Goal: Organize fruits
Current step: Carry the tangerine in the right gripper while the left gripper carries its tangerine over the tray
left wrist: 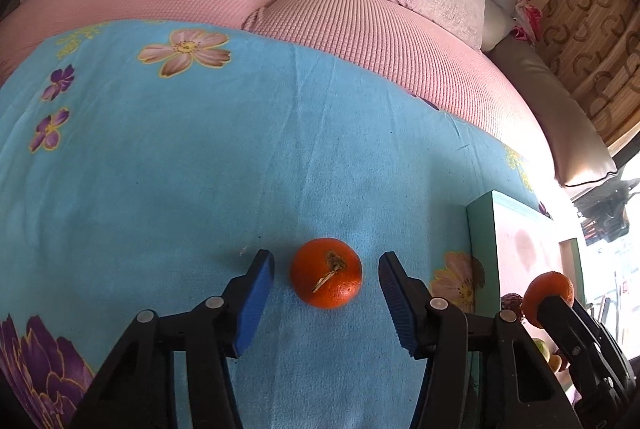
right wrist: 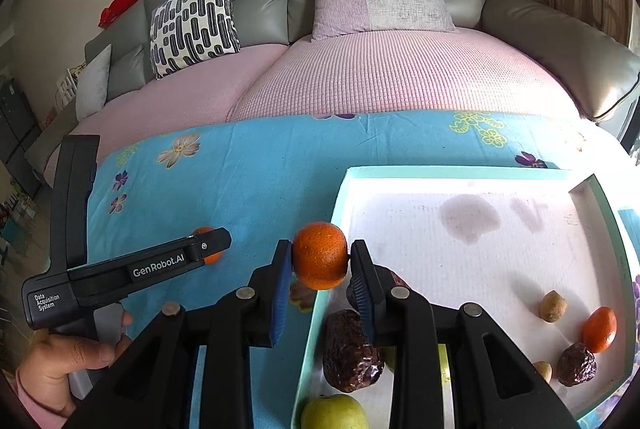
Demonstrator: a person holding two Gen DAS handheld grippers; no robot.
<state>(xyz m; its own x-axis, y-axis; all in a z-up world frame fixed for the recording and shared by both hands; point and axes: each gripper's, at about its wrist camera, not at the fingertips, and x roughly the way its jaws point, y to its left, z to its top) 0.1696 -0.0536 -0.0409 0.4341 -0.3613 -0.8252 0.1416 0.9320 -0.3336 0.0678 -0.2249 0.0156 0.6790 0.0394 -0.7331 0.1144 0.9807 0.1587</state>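
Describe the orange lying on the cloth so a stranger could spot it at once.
Start at the blue flowered cloth in front of the pink-covered sofa. Left of the teal tray, between the open left gripper, lies a lone orange. Its dry stem faces up, and unlike the other orange, clamped by the right gripper, nothing touches it.

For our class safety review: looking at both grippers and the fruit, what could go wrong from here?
1. The right gripper holds its orange over the tray rim; released now, it might fall outside.
2. The left gripper straddles a round orange on the cloth; closing unevenly could roll it away.
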